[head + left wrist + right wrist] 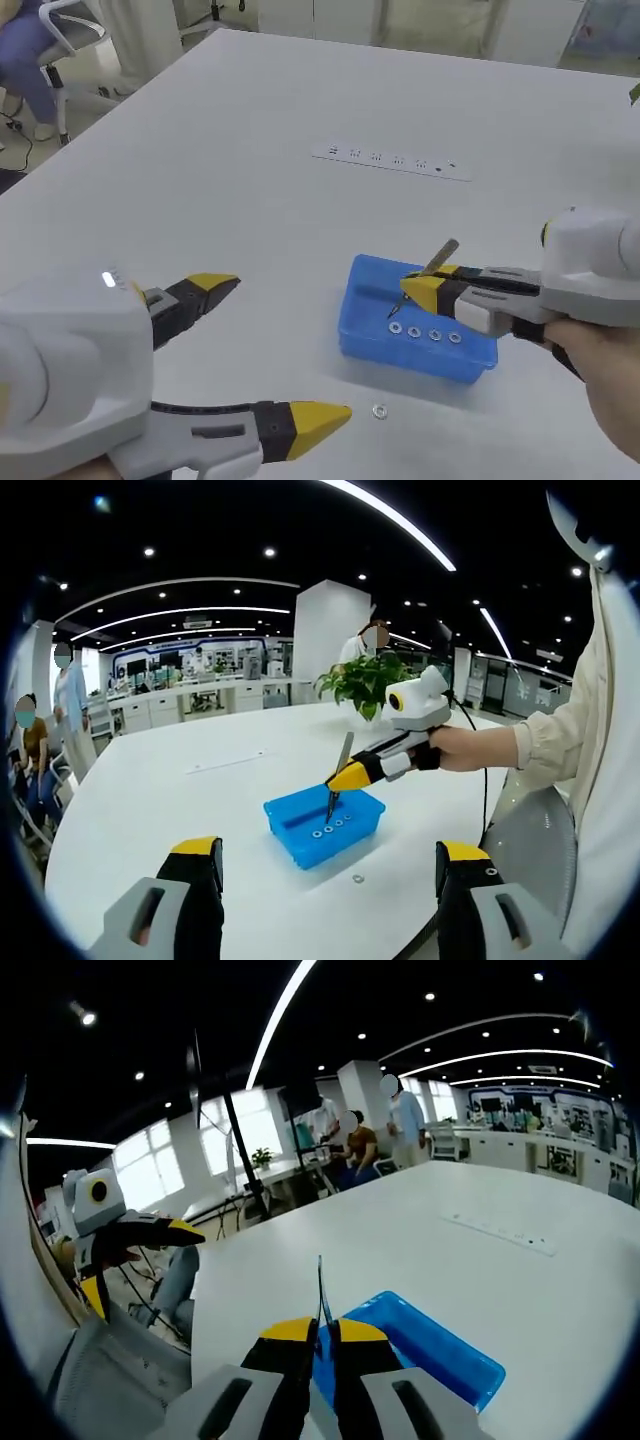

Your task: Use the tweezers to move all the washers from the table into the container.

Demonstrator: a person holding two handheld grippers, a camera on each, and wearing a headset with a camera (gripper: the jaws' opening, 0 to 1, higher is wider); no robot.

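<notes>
Tweezers (441, 254) sit clenched in the right gripper's (418, 288) jaws, tips down inside the blue container (365, 338) beside four washers (434, 334). One washer (379, 411) lies on the table (250, 150) at the container's 6 o'clock, and the left gripper (290, 345) gapes wide at 8 o'clock.

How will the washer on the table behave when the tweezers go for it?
The washer lies flat on the smooth white table, so it will probably slide rather than roll. It looks tiny and thin, likely light and hard for the tweezers to pinch.

The right gripper (341, 777) holds tweezers (345, 748) tip-down in the blue container (298, 852).
</notes>
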